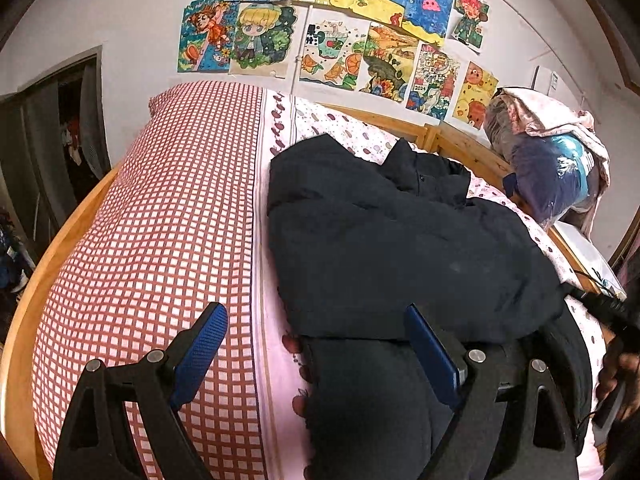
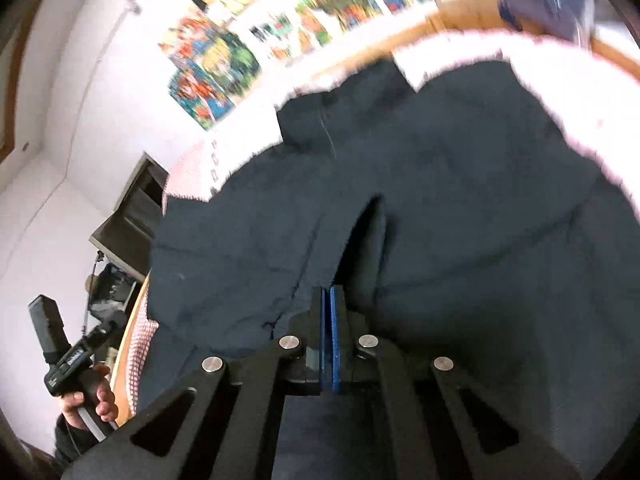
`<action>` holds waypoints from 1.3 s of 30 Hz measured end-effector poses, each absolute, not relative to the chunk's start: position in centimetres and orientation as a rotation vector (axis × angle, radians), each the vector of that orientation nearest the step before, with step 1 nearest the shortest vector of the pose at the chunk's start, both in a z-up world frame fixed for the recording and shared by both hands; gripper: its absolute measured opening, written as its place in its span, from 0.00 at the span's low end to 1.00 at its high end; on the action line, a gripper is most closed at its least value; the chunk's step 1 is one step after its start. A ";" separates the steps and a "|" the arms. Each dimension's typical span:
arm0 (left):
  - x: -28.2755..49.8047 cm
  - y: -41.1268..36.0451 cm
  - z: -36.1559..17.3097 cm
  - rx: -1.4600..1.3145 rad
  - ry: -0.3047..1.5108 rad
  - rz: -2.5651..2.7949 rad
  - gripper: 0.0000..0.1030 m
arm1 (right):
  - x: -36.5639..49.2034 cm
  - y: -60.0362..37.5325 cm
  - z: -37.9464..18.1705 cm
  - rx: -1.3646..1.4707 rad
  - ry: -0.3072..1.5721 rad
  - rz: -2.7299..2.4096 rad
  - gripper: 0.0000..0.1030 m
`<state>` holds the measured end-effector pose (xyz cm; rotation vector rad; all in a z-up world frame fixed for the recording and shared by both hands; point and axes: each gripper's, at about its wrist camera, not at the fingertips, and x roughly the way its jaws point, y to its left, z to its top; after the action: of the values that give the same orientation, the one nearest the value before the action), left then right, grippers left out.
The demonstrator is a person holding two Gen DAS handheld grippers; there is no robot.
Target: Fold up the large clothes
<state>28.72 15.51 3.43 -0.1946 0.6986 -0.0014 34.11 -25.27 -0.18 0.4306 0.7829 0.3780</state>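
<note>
Left wrist view: large black padded jacket (image 1: pixel 400 248) spread over the pink patterned bedsheet (image 1: pixel 276 280), beside the red-and-white checked quilt (image 1: pixel 160 240), probably laid flat there so a fold can be made on a broad surface. Left gripper (image 1: pixel 316 344) wide open, blue pads well apart, hovering over the near edge of the jacket with nothing between them, seemingly waiting for a hold. Also here: children's coloured drawings (image 1: pixel 340 40) on the wall, a wooden bed frame (image 1: pixel 460 140), a bundle of bagged bedding (image 1: pixel 560 160) at the far corner. Right wrist view, blurred: right gripper (image 2: pixel 329 320) closed, pads pressed together, a tented ridge of dark cloth rising from the tips, so judged pinched on the jacket to lift a flap. Only this view shows the pinch, and the hand (image 2: pixel 92 404) holding the other gripper's handle at the bed edge.
</note>
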 end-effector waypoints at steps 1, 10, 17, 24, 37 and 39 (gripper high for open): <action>29.0 15.4 3.6 -0.187 0.695 -0.002 0.87 | 33.9 -25.8 1.0 0.410 0.754 0.359 0.03; 33.9 12.9 3.9 -0.143 0.706 -0.012 0.87 | 34.6 -31.1 5.1 0.240 0.627 0.096 0.03; 39.3 8.4 2.9 -0.054 0.732 -0.088 0.87 | 37.5 -29.0 4.3 0.016 0.700 0.021 0.26; 41.6 5.4 -0.7 0.053 0.844 -0.105 0.87 | 38.7 -25.5 1.1 -0.153 0.756 0.114 0.54; 41.9 6.2 -2.8 0.009 0.921 -0.094 0.97 | 39.4 -27.5 -4.0 0.025 0.869 0.212 0.54; 42.0 6.7 -1.5 0.002 0.892 -0.082 0.97 | 39.5 -28.1 -3.2 0.057 0.867 0.240 0.58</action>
<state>41.96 6.73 -1.48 0.0022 0.8917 -0.0822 39.48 -28.11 -3.17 0.0572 0.8665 0.2396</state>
